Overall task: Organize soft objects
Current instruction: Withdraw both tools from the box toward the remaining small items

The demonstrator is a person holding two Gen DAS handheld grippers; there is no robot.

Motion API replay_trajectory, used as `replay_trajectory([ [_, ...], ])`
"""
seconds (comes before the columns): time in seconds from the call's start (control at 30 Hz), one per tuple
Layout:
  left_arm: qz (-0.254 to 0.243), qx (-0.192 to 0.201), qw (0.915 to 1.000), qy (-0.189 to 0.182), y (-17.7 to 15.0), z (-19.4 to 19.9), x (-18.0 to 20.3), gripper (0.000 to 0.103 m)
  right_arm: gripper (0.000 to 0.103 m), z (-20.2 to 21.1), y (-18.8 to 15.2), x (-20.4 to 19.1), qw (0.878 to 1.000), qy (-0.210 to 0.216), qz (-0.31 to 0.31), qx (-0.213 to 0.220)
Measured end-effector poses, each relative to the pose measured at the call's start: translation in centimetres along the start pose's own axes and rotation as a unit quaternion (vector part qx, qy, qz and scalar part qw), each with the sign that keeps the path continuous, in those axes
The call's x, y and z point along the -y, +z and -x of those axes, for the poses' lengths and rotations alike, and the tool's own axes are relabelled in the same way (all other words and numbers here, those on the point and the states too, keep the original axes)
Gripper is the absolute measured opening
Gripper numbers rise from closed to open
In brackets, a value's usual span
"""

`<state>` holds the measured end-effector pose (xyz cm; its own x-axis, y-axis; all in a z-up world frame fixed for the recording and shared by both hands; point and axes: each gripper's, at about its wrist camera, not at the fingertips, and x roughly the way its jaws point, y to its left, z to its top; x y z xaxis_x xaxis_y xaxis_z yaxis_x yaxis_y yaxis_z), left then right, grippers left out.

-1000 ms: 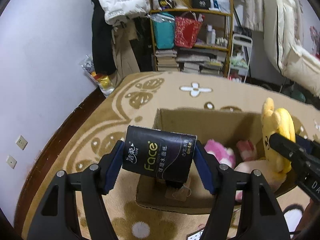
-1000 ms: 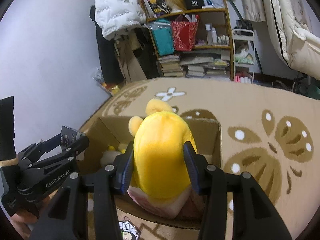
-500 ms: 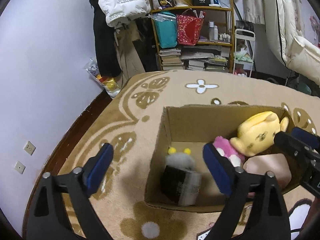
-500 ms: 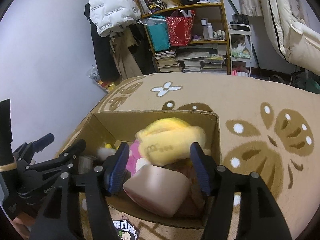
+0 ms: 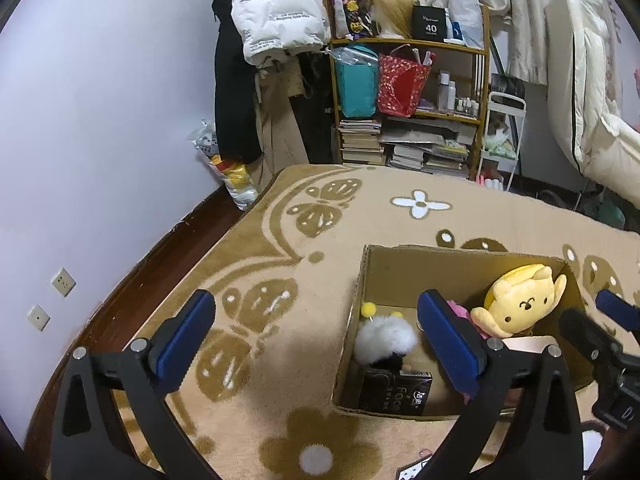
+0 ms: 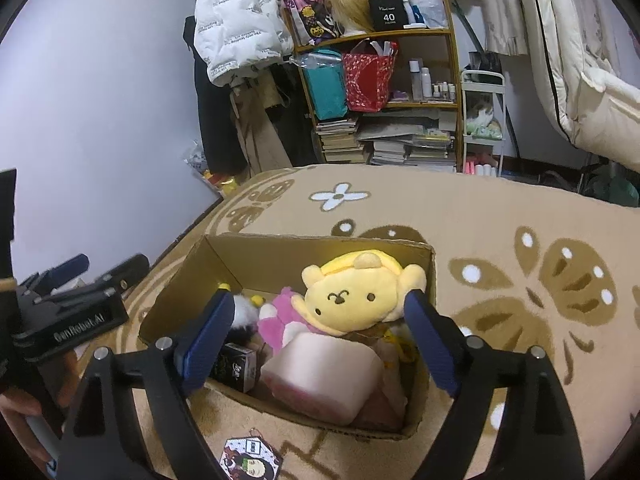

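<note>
While my left gripper (image 5: 316,344) finishes spreading its jaws with nothing between them, the black tissue pack (image 5: 394,394) lies on the floor of the cardboard box (image 5: 460,256), in the near corner, just in front of a white fluffy pompom toy (image 5: 384,340). My right gripper (image 6: 316,344) is opening too, its blue pads clear of the yellow plush bear (image 6: 348,296), which sits face-up on the heap against the far wall beside a pink plush (image 6: 280,322) and above a pale pink cushion (image 6: 320,376). I judge that both things are let go so they settle loosely inside, soft goods gathered in one container, with the bulky bear propped on top because the floor is already crowded. That box stands on a tan carpet (image 5: 320,240) patterned with brown butterflies and white flowers; an anime sticker (image 6: 250,458) lies just before it. Beyond are a lilac wall (image 5: 100,120), a cluttered wooden shelf (image 5: 412,44) with stacked books, and a white puffer jacket (image 5: 276,12) hanging.
</note>
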<state>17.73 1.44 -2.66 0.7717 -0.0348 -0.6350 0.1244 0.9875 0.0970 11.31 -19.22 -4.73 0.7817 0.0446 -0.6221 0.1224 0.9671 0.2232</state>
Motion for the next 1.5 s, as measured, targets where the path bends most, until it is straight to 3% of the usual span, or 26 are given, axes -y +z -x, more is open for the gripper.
replay_trajectory([
  [0.5, -0.027, 0.002, 0.9996, -0.002, -0.9, 3.1, 0.5, 0.101, 0.092, 2.4, -1.5, -1.1, 1.0, -0.015, 0.018, -0.007],
  [0.57, -0.024, -0.003, 0.9997, -0.004, -0.9, 3.4, 0.3, 0.101, 0.099, 2.8, -1.8, -1.1, 1.0, -0.016, 0.011, -0.01],
  [0.87, -0.038, -0.009, 0.9991, -0.018, -2.0, 4.9, 0.5, 0.101, 0.1, 4.0, -2.6, -1.5, 1.0, -0.02, 0.003, -0.018],
  [1.3, -0.032, -0.043, 0.9972, -0.053, -3.5, 5.5, 0.6, 0.101, 0.101, 5.0, -5.0, -2.2, 0.999, -0.022, 0.007, -0.042],
  [1.5, -0.037, -0.08, 0.9937, -0.069, -4.8, 4.7, 0.9, 0.101, 0.101, 4.8, -6.6, -2.6, 0.997, -0.011, 0.005, -0.07],
])
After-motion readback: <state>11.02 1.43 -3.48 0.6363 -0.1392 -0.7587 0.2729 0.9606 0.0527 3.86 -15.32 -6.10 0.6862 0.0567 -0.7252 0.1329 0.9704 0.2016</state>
